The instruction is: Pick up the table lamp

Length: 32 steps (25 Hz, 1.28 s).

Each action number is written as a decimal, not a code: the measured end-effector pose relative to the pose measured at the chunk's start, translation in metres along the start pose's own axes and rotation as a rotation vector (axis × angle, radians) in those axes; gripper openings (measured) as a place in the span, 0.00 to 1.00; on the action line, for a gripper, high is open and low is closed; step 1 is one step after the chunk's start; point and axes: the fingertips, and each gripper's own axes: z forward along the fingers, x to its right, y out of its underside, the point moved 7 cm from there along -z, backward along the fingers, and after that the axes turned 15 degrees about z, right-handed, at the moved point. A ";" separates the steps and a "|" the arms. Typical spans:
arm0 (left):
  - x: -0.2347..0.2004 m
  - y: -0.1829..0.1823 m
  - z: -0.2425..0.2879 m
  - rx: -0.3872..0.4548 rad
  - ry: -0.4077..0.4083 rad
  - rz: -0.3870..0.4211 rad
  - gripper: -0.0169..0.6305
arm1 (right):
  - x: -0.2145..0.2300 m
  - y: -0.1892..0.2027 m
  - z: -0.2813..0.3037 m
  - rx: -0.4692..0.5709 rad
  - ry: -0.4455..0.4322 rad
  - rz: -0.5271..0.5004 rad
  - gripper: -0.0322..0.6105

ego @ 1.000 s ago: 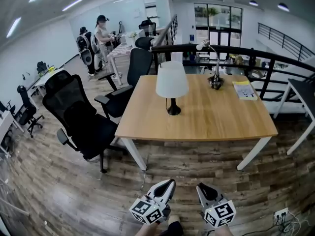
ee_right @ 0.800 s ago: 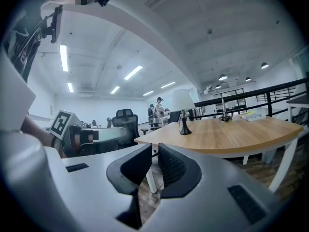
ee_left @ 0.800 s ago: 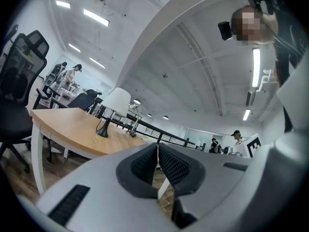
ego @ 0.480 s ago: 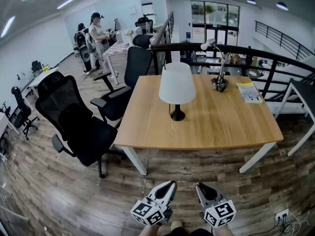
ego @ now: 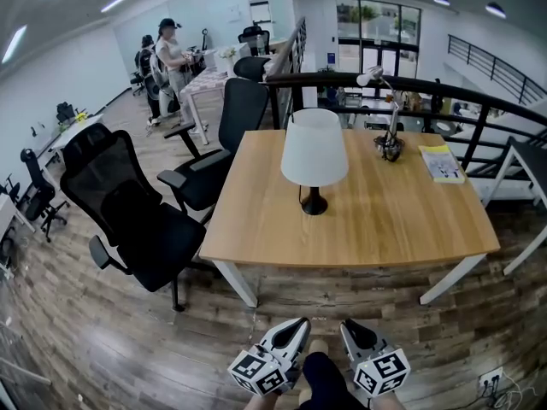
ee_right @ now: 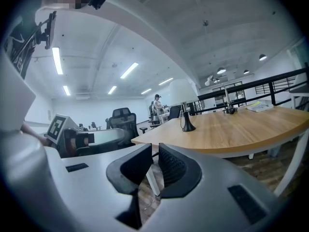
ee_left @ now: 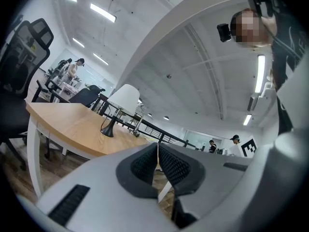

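The table lamp [ego: 314, 152] has a white shade and a black stem and foot; it stands upright on the wooden table [ego: 376, 229], left of its middle. It also shows small in the left gripper view, lamp [ee_left: 119, 106], and in the right gripper view, lamp [ee_right: 184, 100]. My left gripper [ego: 293, 330] and right gripper [ego: 350, 331] hang side by side at the bottom of the head view, over the floor, well short of the table's near edge. Both are shut with nothing between the jaws, as seen at left gripper [ee_left: 158, 159] and right gripper [ee_right: 154, 164].
A black office chair [ego: 128, 203] stands left of the table, a second one [ego: 224, 135] at its far left corner. A silver desk lamp [ego: 386, 114] and a yellow booklet [ego: 442, 162] sit on the far right of the table. A black railing [ego: 410, 92] runs behind. People stand far back left.
The table and lamp appear a little larger and nearer than a second ago. Both grippers keep their place at the bottom of the view and stay shut.
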 end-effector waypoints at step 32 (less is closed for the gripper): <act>-0.145 -0.032 0.155 -0.048 0.022 0.025 0.05 | 0.085 -0.084 0.187 -0.021 -0.057 0.036 0.14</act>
